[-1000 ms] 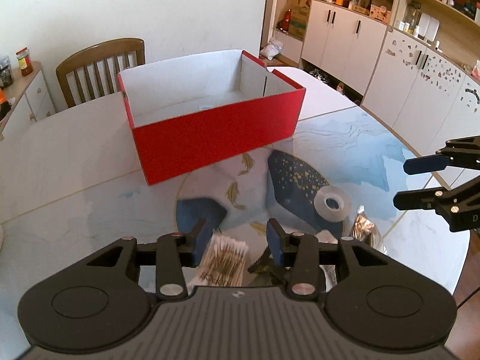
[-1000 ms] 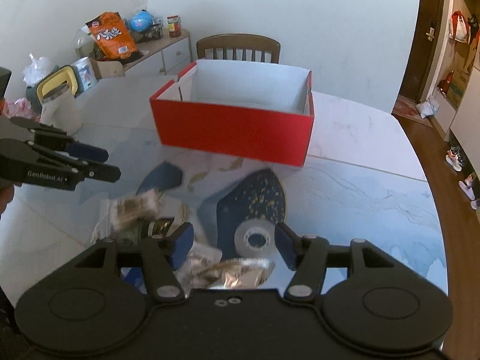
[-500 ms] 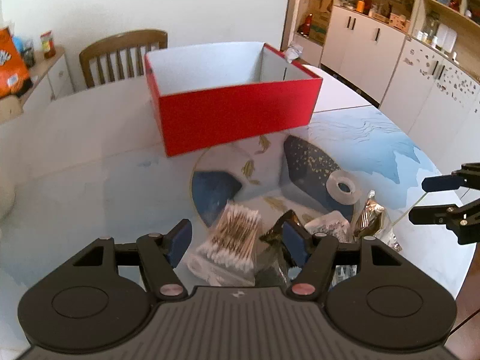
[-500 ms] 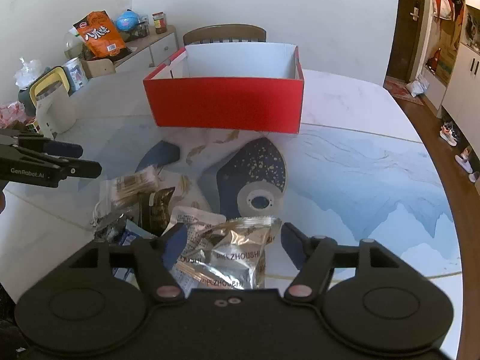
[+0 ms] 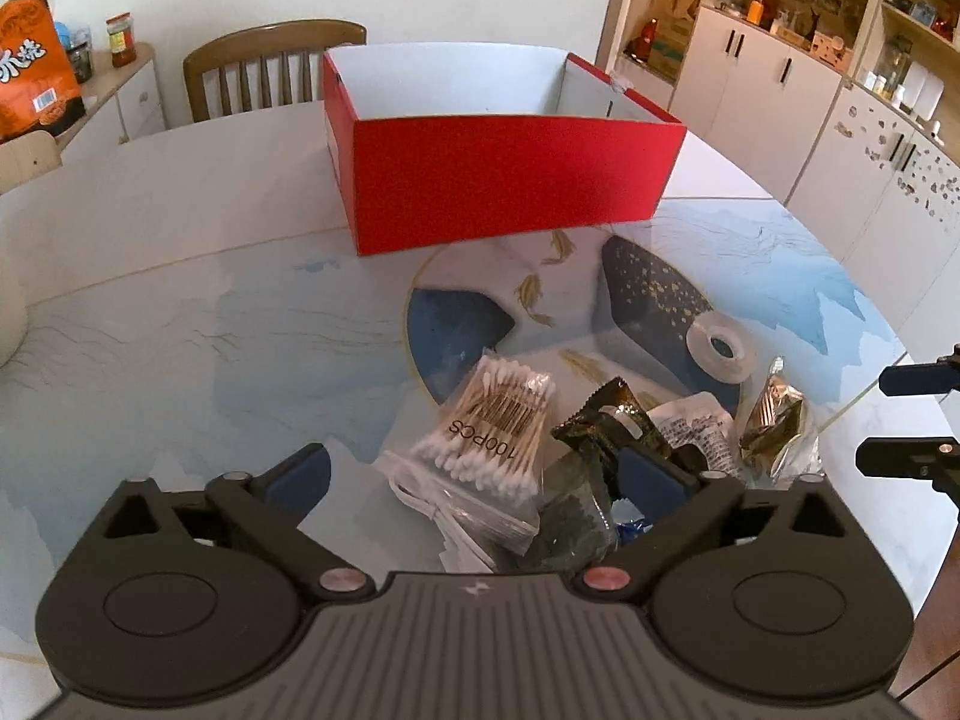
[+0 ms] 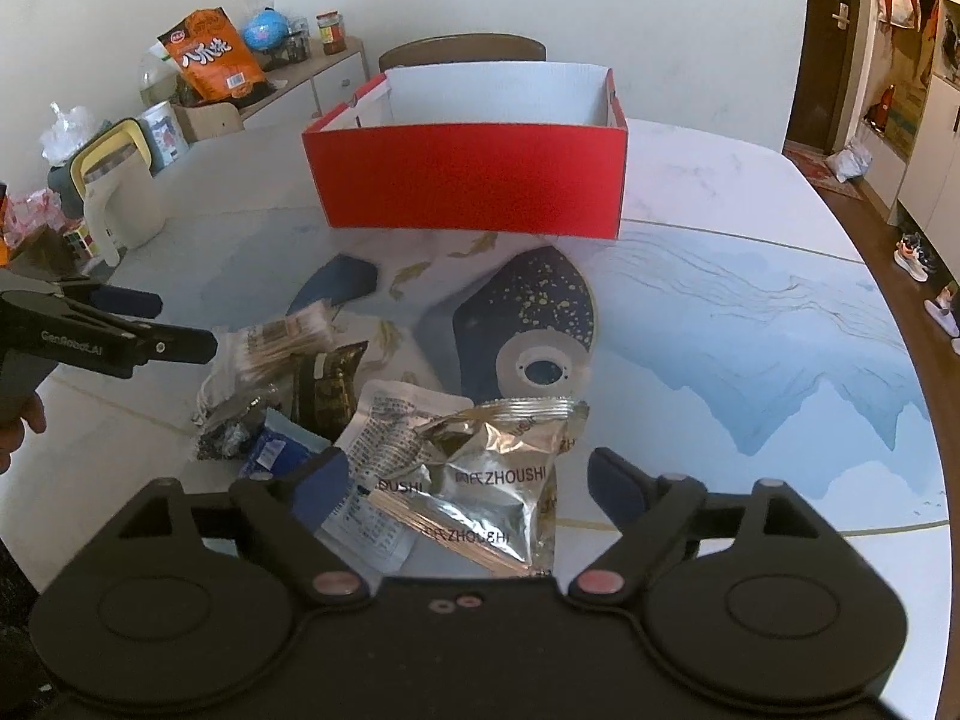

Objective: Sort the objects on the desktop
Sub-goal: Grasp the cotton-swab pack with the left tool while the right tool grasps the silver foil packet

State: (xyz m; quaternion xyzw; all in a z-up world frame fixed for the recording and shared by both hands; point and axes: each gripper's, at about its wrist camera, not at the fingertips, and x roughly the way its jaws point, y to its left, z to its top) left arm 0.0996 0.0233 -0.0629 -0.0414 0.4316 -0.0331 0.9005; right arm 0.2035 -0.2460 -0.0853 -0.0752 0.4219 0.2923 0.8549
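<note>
An open red box (image 5: 504,180) (image 6: 474,180) stands at the far side of the table. A pile lies near me: a cotton-swab pack (image 5: 495,420) (image 6: 282,339), a dark snack packet (image 5: 606,417) (image 6: 330,387), a white pouch (image 5: 696,423) (image 6: 390,438), a silver foil packet (image 5: 774,414) (image 6: 504,474) and a tape roll (image 5: 720,351) (image 6: 540,369). My left gripper (image 5: 474,477) (image 6: 162,324) is open over the swab pack. My right gripper (image 6: 468,480) (image 5: 900,414) is open around the foil packet.
A wooden chair (image 5: 270,72) stands behind the box. A cream kettle (image 6: 120,198) stands at the table's left edge. A sideboard holds an orange snack bag (image 6: 210,57) and jars. White cabinets (image 5: 840,138) line the right wall.
Both grippers have pulled back toward me and opened wider. The pile now lies between their fingers, and the box looks farther off.
</note>
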